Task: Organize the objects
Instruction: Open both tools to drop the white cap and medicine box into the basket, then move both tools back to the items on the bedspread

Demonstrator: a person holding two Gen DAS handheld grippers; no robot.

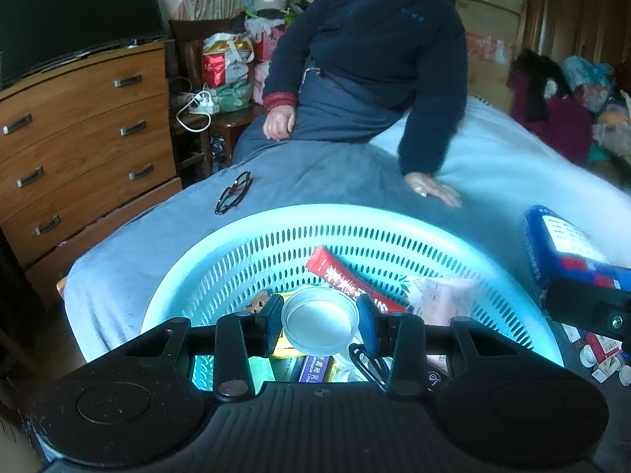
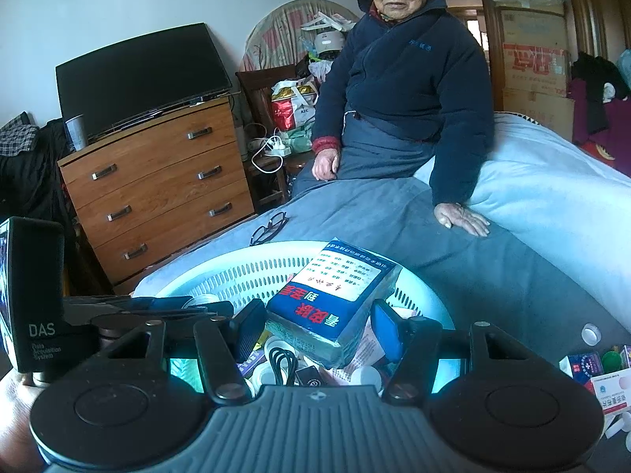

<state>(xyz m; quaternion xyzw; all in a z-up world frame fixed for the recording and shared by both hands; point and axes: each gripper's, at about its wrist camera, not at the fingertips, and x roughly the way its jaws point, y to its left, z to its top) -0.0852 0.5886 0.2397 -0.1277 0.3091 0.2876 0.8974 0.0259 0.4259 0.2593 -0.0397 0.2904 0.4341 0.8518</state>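
A turquoise slotted basket rests on the grey-blue blanket, holding a red stick packet, a pink packet, a black cable and small boxes. Over the basket my left gripper is shut on a round clear plastic lid. My right gripper is shut on a blue pack with a white label, held tilted above the basket near its right rim. In the left wrist view this blue pack shows at the right edge.
A person sits on the bed's far side with one hand flat on the blanket behind the basket. Black glasses lie left of that. A wooden dresser stands left. Small boxes and a white cap lie to the right.
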